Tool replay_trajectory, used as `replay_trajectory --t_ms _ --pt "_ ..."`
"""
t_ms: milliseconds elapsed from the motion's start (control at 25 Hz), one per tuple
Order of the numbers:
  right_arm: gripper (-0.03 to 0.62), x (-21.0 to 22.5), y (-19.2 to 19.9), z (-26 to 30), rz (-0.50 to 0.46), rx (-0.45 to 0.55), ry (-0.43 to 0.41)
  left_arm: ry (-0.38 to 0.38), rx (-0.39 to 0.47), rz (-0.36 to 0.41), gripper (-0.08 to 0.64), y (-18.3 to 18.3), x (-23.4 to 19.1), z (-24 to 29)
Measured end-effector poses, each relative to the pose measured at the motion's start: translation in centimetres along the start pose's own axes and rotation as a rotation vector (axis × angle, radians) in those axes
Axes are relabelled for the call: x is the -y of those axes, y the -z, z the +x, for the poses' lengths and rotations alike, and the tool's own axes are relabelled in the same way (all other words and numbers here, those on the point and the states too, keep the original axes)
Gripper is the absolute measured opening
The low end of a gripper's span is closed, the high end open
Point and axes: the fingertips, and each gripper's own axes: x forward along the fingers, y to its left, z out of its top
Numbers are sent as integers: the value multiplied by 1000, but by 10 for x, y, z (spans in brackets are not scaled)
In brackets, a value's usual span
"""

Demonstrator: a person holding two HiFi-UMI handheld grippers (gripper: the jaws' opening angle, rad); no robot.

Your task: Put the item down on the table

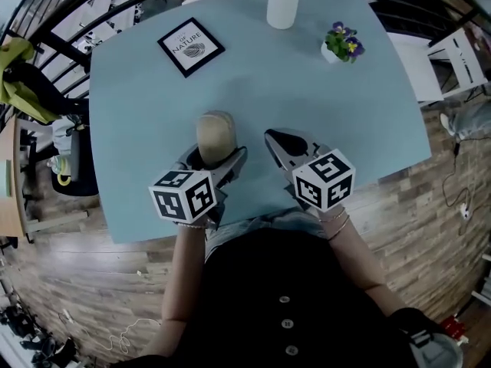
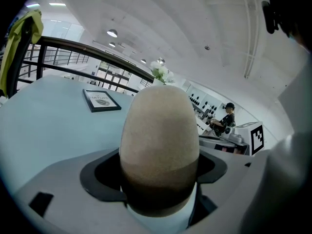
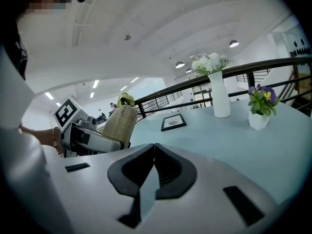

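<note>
A beige egg-shaped item [image 1: 216, 135] with a darker lower band stands upright between the jaws of my left gripper [image 1: 215, 159], which is shut on it over the front part of the light blue table [image 1: 146, 106]. It fills the middle of the left gripper view, where the item [image 2: 159, 140] is clamped by my left gripper [image 2: 159, 182]. Whether its base touches the table is hidden. My right gripper [image 1: 271, 137] is just to the right, shut and empty. In the right gripper view the right gripper [image 3: 154, 149] has its jaws together, and the item [image 3: 118, 124] shows at the left.
On the table's far side lie a black-framed picture [image 1: 190, 46], a white vase [image 1: 282, 4] and a small pot of purple flowers [image 1: 342, 44]. A black railing curves behind. A dark bag [image 1: 34, 90] sits left of the table, and a white chair [image 1: 460, 56] stands to the right.
</note>
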Motion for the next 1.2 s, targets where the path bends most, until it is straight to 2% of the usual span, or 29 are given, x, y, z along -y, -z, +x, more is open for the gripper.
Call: replay_trajectory --t_ms 520,1200 --pt "6 20 17 -1 113 -19 66 59 -95 24 419 6 -9 15" --pt "6 17 36 20 122 -75 72 98 -194 48 419 15 -31 31"
